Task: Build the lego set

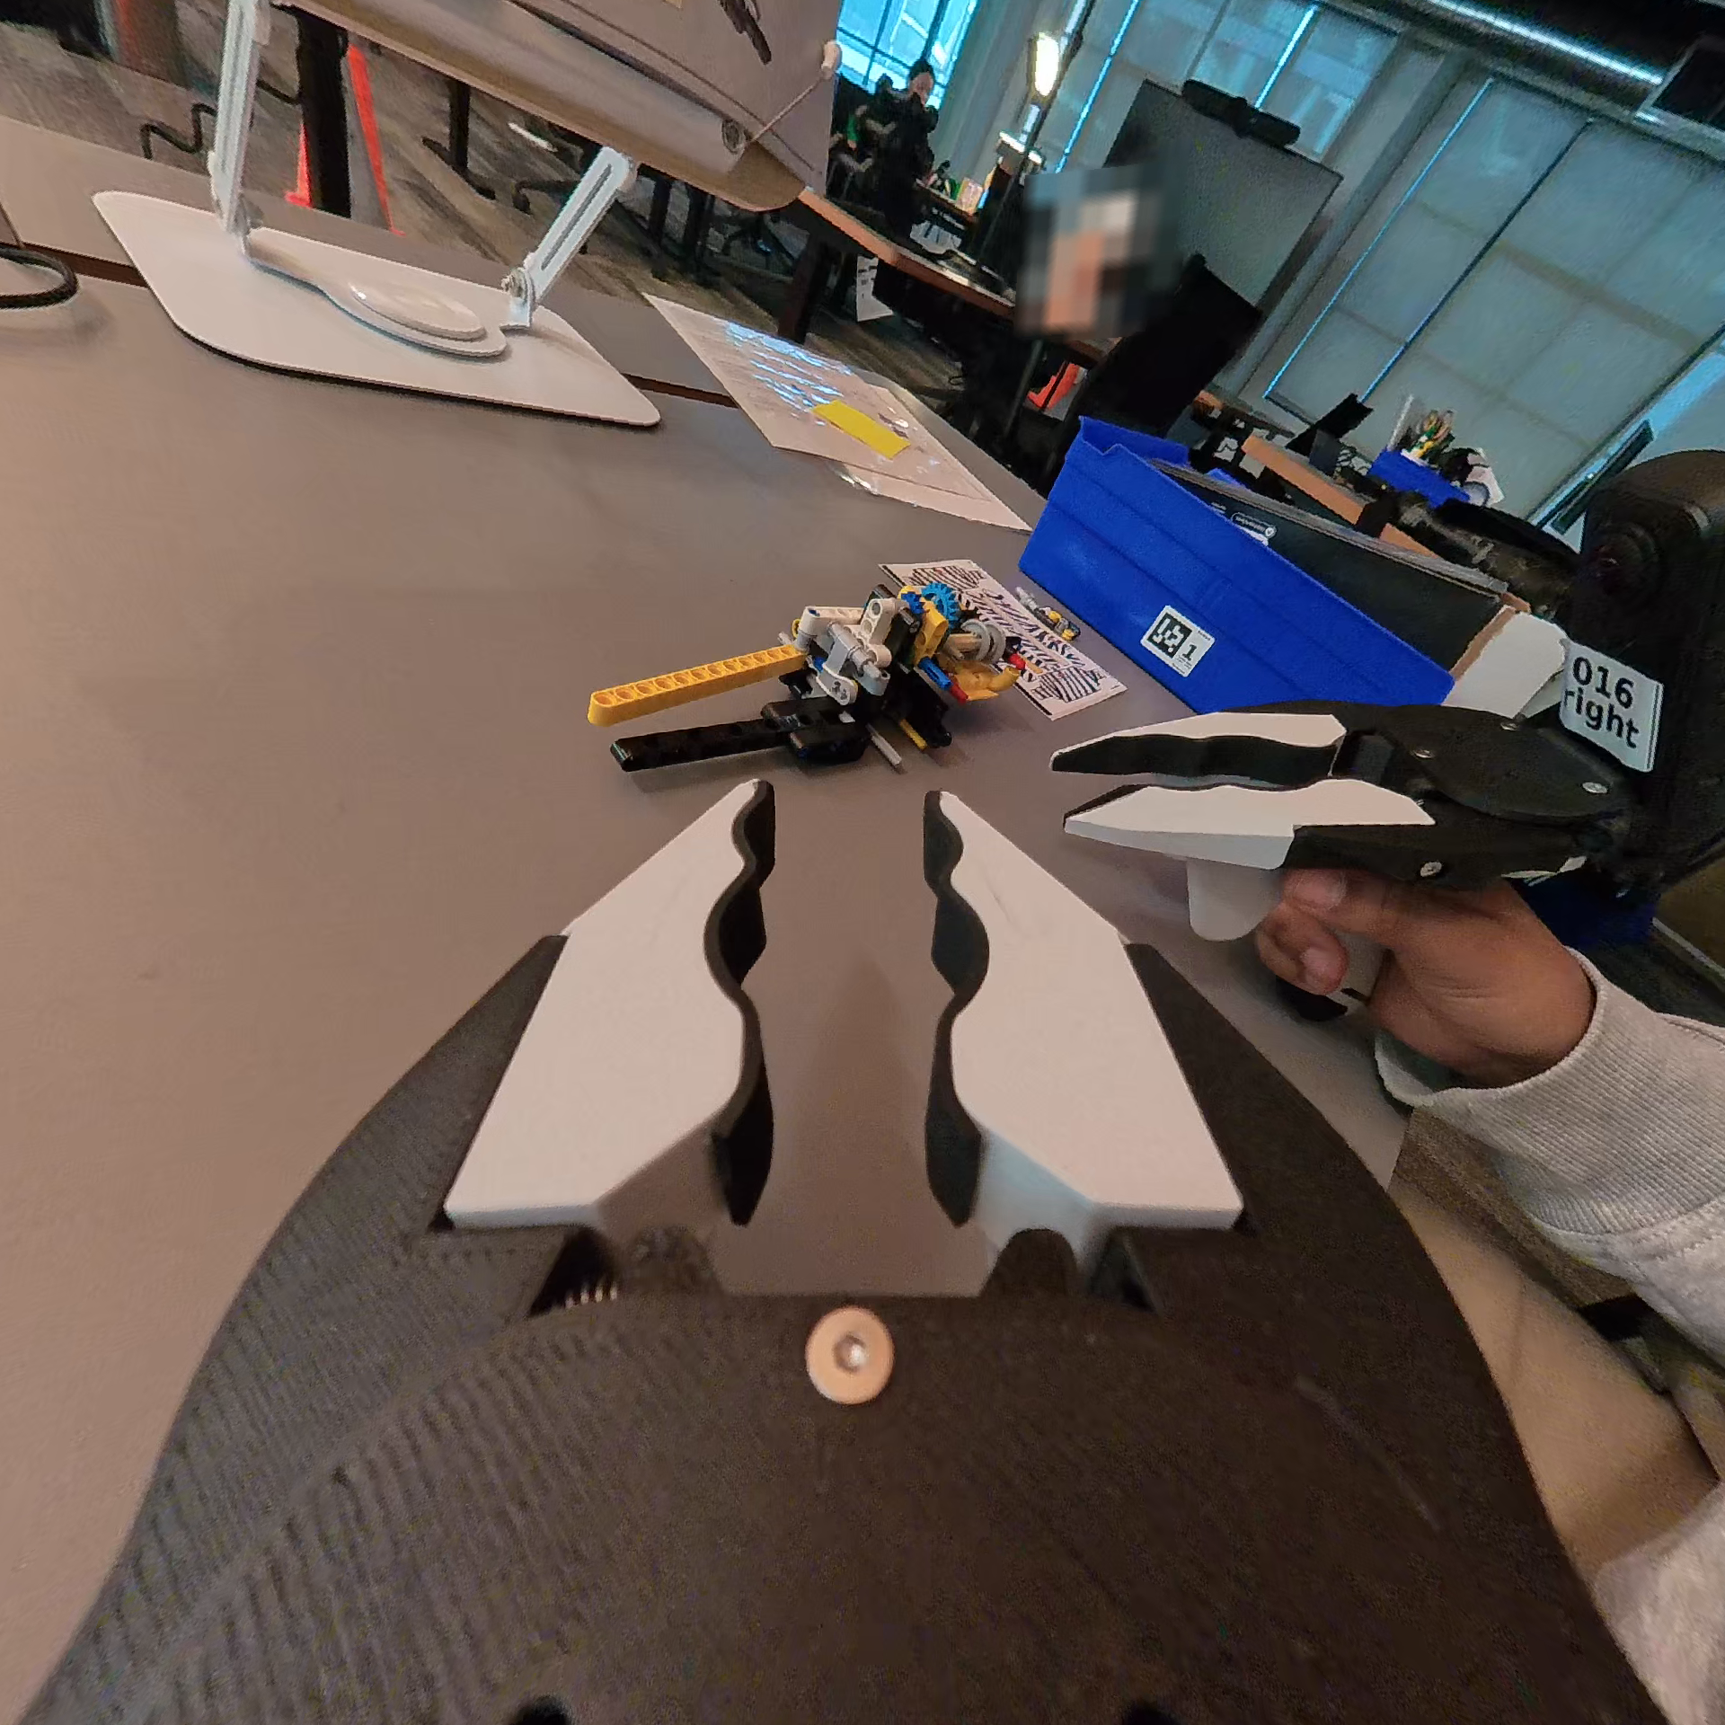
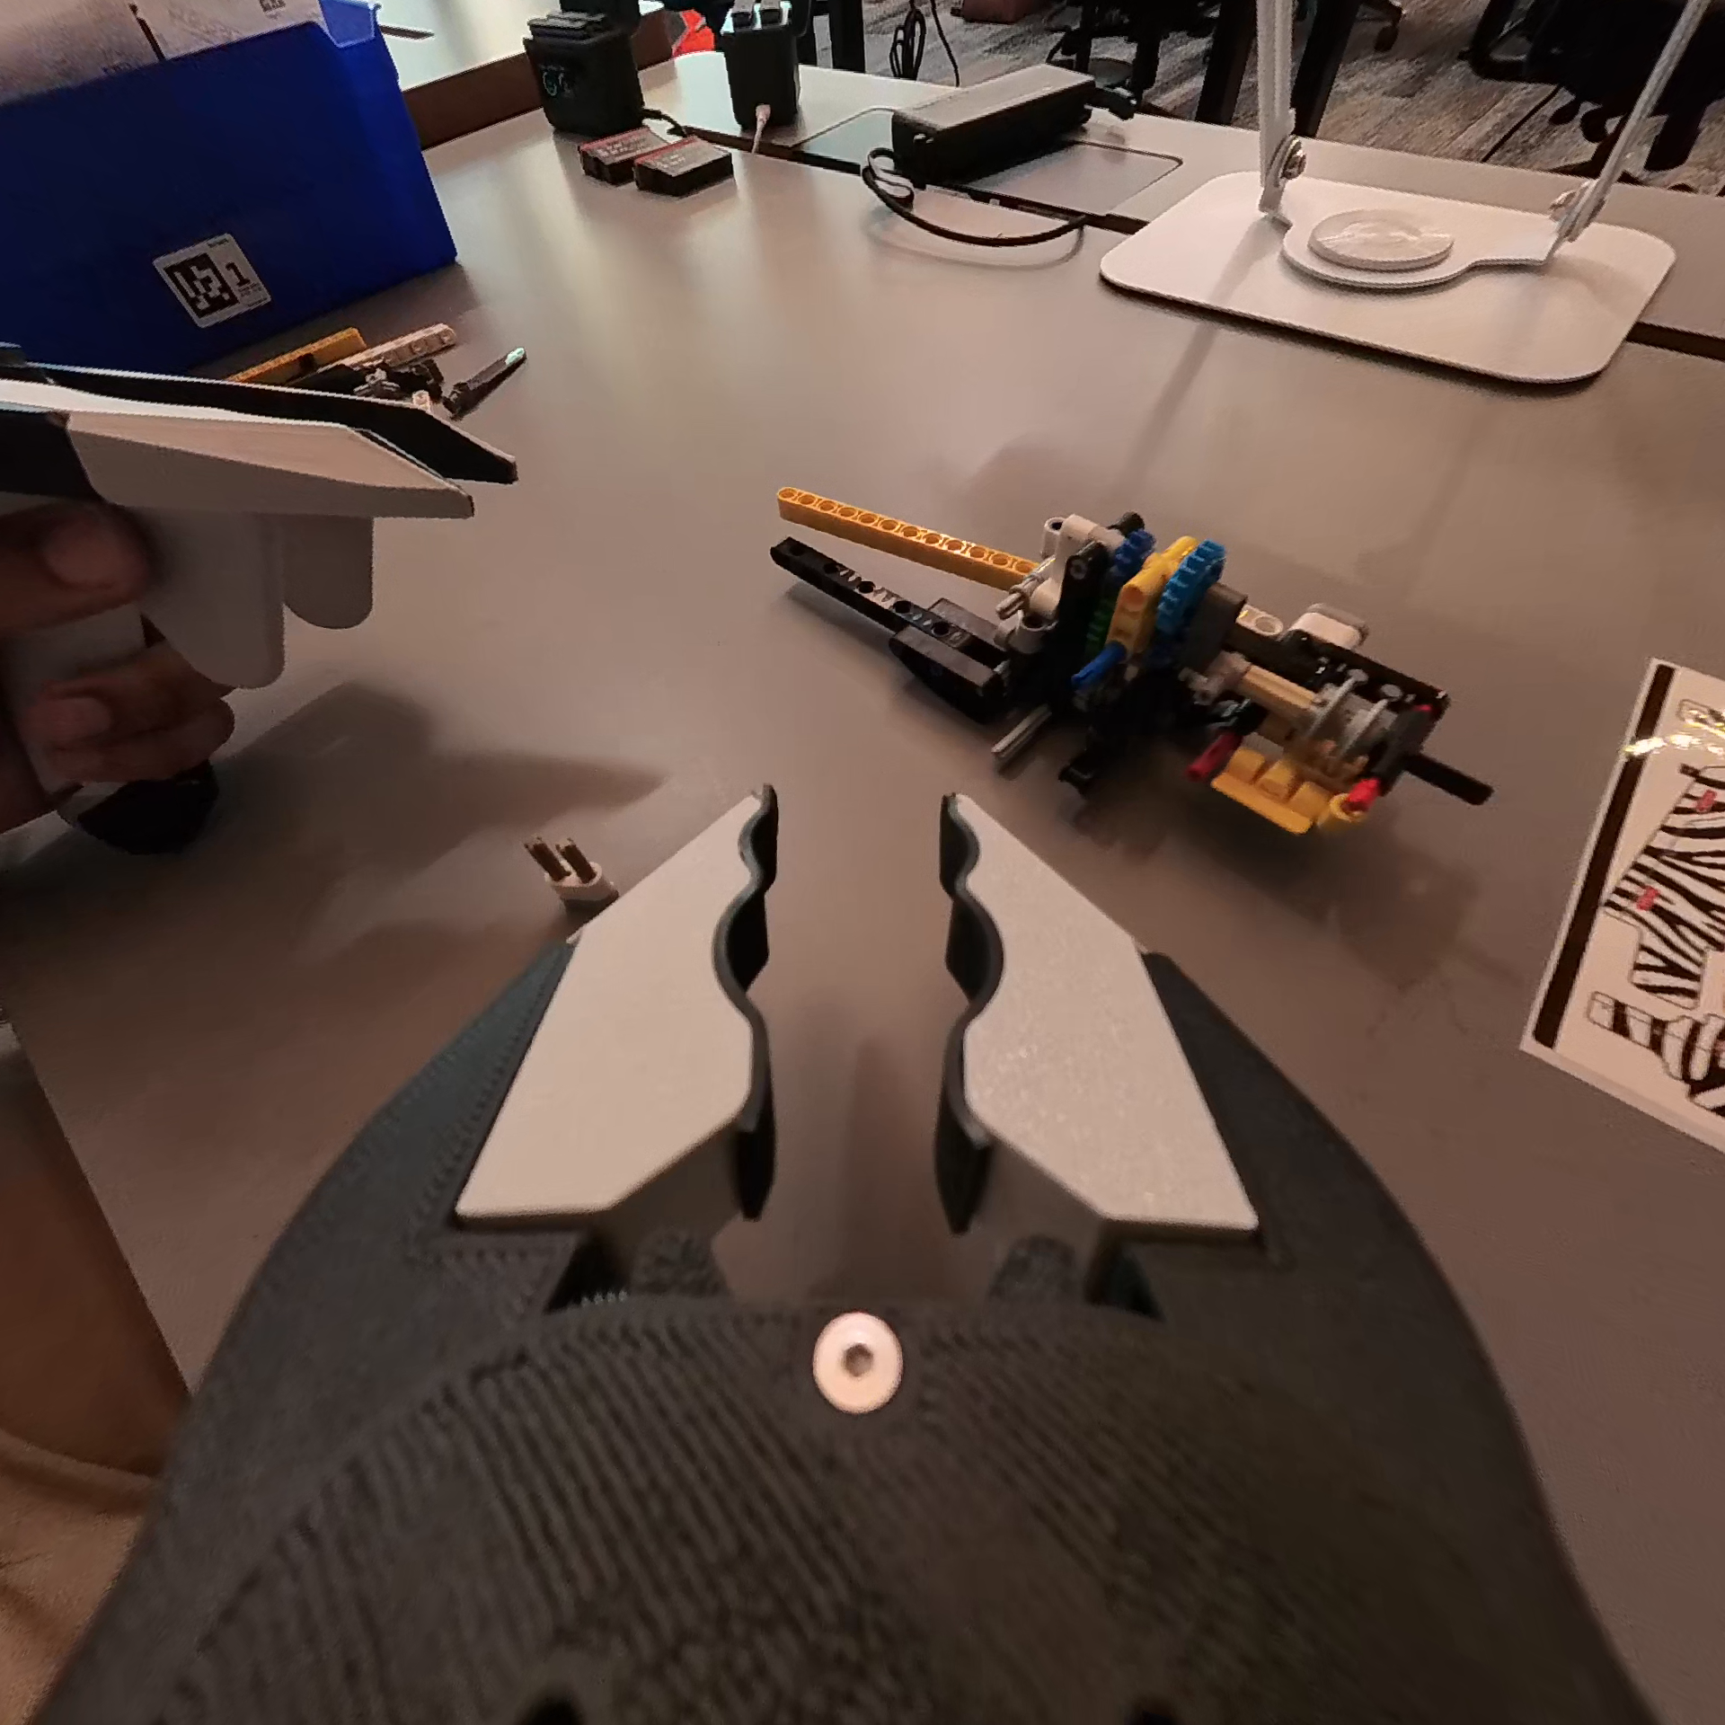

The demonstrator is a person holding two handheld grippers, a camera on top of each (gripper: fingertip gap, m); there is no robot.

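A part-built lego assembly lies on the grey table, with a long yellow beam and a black beam sticking out to the left and blue gears in its middle. My left gripper is open and empty, a short way in front of it. My right gripper comes in from the right, held by a hand. In the right wrist view the assembly lies ahead to the right of my open, empty right gripper. A small white piece with two pins lies by its left finger. The left gripper shows at left.
A blue bin stands at the far left with several loose lego pieces in front of it. A striped sticker sheet lies at right. A white stand base, a power brick with cable and papers sit farther back.
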